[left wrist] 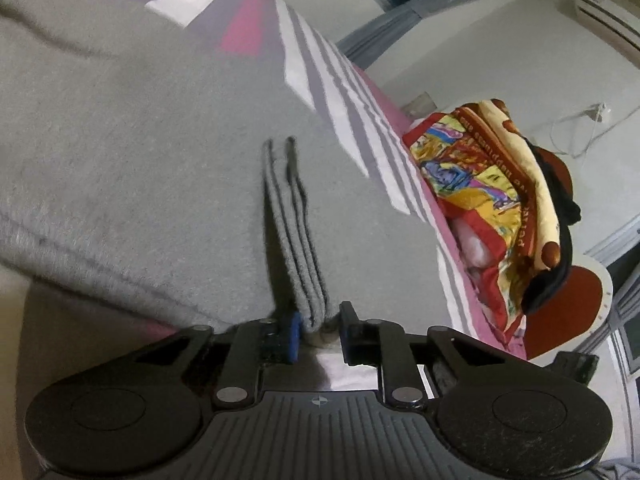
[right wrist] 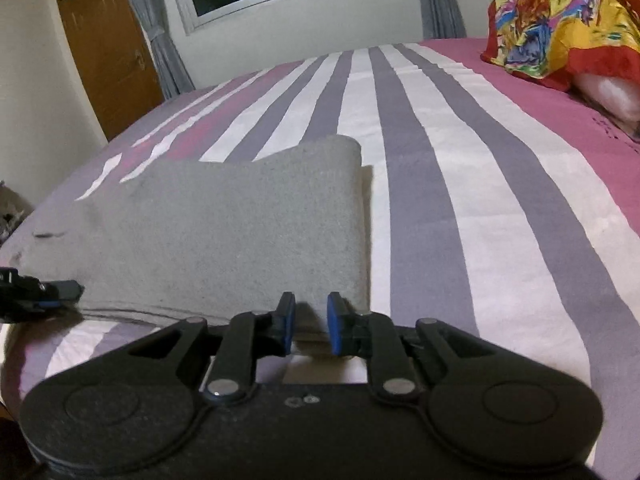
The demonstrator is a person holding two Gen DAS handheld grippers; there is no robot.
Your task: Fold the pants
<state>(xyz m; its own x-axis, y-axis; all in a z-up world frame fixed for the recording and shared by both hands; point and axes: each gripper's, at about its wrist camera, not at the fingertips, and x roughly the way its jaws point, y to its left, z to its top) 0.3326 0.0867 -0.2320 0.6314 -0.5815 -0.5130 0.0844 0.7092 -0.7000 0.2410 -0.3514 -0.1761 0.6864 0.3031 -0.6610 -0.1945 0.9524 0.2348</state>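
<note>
From the left wrist view, the left gripper (left wrist: 316, 330) has its jaws parted around the stacked edge of the grey pants (left wrist: 140, 152), not pressing it. From the right wrist view, the right gripper (right wrist: 311, 322) is released at the near edge of the folded pants, lying on the striped bed sheet (right wrist: 460, 184); a colourful blanket (right wrist: 560, 20) sits far right.

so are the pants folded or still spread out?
Folded. The grey pants lie doubled on the striped bed; stacked layered edges sit between the left hand-held gripper fingers.
</note>
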